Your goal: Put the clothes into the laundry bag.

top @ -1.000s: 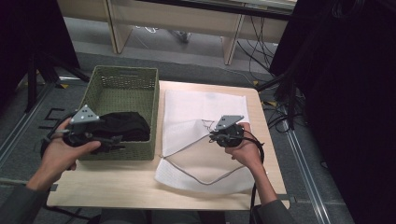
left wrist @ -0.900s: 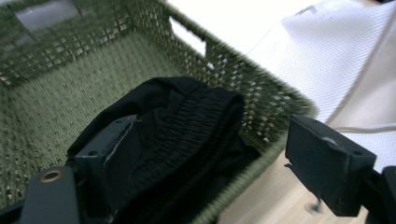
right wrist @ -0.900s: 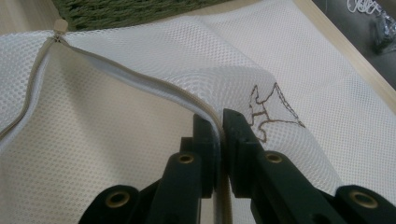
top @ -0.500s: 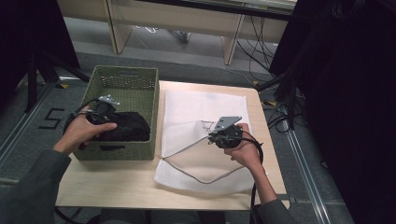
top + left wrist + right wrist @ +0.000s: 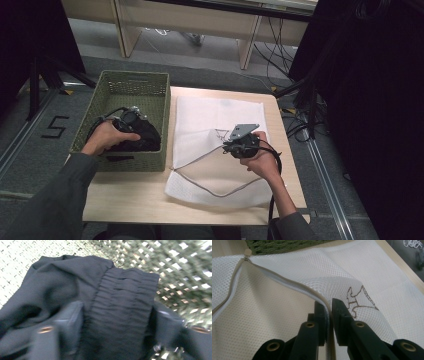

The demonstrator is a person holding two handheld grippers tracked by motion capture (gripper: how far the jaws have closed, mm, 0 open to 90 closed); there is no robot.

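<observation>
Black garment [image 5: 141,137], crumpled, lies in the green woven basket [image 5: 150,82] at the tabletop's left edge, toward the basket's near-right part. In the left gripper view the garment [image 5: 75,290] shows a ribbed elastic band [image 5: 122,307] running up between the two jaws, w/ basket mesh behind it. Left gripper [image 5: 131,118] is down inside the basket on the cloth; its jaws have just been closing, band between them, but the view is blurred & I can't tell if the pads press on it yet.

White mesh laundry bag [image 5: 215,115] lies flat across the tabletop's middle to right, just beside the basket, its near end reaching toward the front edge. Beige zipper [image 5: 200,156] is open, mouth gaping. Right gripper [image 5: 231,146] sits over the bag's mid-right part; in the right gripper view the right gripper [image 5: 328,305] is clamped on the upper zipper edge [image 5: 294,286], lifting it off the lower layer. Zipper pull [image 5: 247,252] lies at the bag's basket-side end. Small embroidered mark [image 5: 359,301] just beside the jaws.
</observation>
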